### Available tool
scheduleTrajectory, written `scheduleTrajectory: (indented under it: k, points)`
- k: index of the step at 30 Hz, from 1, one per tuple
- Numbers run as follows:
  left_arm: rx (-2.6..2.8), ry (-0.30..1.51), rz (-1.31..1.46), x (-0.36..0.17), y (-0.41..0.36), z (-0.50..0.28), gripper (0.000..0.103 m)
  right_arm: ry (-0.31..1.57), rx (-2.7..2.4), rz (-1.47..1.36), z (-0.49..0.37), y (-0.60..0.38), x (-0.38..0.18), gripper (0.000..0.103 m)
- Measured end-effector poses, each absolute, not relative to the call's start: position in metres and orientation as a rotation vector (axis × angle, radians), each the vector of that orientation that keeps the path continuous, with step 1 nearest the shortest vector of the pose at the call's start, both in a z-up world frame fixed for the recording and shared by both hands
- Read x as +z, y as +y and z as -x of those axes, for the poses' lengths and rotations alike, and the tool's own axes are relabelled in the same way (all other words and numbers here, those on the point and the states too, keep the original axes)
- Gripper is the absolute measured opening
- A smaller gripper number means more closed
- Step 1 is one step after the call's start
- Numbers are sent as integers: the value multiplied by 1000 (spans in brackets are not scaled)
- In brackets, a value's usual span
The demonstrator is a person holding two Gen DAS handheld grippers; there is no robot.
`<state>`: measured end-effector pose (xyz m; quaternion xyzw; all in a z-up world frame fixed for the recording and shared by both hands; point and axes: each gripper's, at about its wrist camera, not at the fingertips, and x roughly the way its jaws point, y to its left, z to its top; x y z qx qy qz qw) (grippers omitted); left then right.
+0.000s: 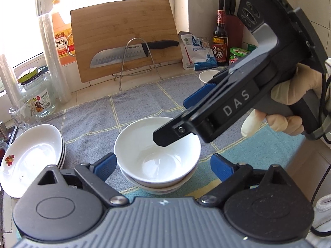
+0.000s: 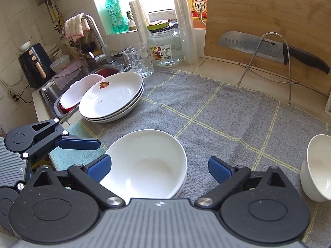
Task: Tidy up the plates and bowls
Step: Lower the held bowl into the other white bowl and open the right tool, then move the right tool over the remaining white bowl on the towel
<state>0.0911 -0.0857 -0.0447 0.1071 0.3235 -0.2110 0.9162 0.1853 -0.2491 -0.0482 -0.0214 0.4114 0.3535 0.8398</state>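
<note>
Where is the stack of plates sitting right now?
The stack of plates sits at the left edge of the grey checked cloth in the right wrist view, beside the sink and just in front of the drinking glass.

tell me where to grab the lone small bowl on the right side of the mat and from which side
Take the small bowl by its rim, one finger inside and one outside the wall. It stands upright with its mouth open upward and apart from the stacked bowls, so coming from above with the right tool, already open, looks simplest.
</note>
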Motion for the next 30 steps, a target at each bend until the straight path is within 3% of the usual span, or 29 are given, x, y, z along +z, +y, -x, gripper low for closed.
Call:
scheduleTrajectory:
  k: [15, 30]
  points:
    - [-553, 596, -243, -32, -150, -98, 97, 820, 580, 42, -173, -328, -42, 103]
    - [-572, 579, -265, -55, -254, -131, 97, 806, 425, 46, -181, -437, -54, 103]
